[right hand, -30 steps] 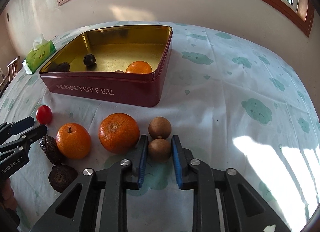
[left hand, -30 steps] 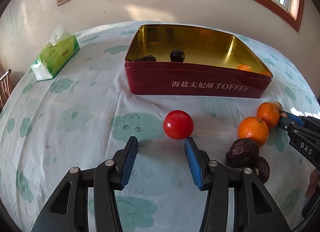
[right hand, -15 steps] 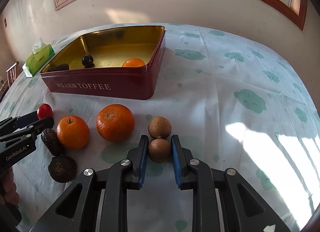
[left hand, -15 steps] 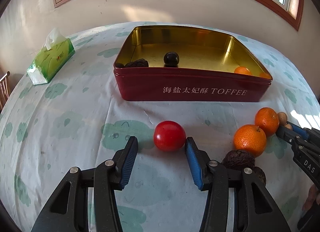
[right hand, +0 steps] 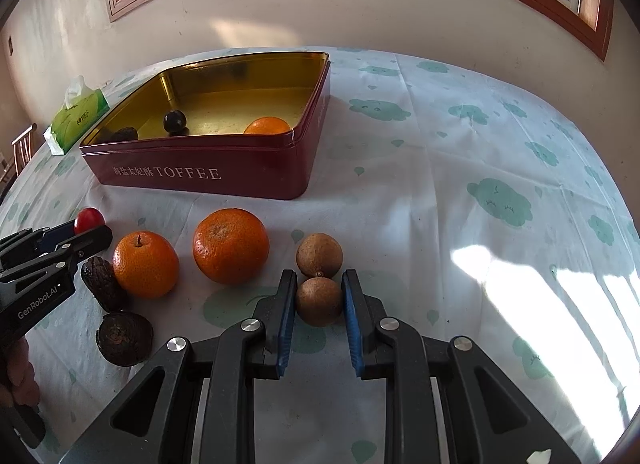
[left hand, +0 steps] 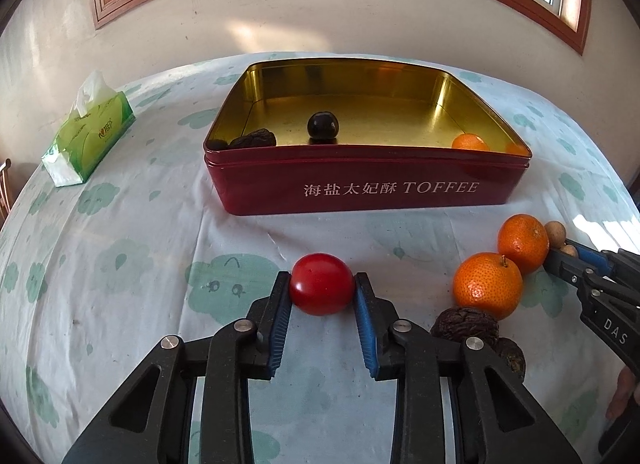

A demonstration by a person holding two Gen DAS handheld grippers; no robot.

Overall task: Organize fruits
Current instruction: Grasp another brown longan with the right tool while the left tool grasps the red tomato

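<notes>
Left gripper, jaws just closed in, now clamped on the red tomato resting on the tablecloth, in front of the red toffee tin's long front wall. Right gripper pinched tight on the nearer brown longan, second longan touching it just behind. Two mandarins and two dark wrinkled fruits, possibly dried dates, lying between the grippers. Inside the tin: a mandarin by the front wall, a dark round fruit, another wrinkled one at the left corner. Tissue pack near the cloth's far left edge.
</notes>
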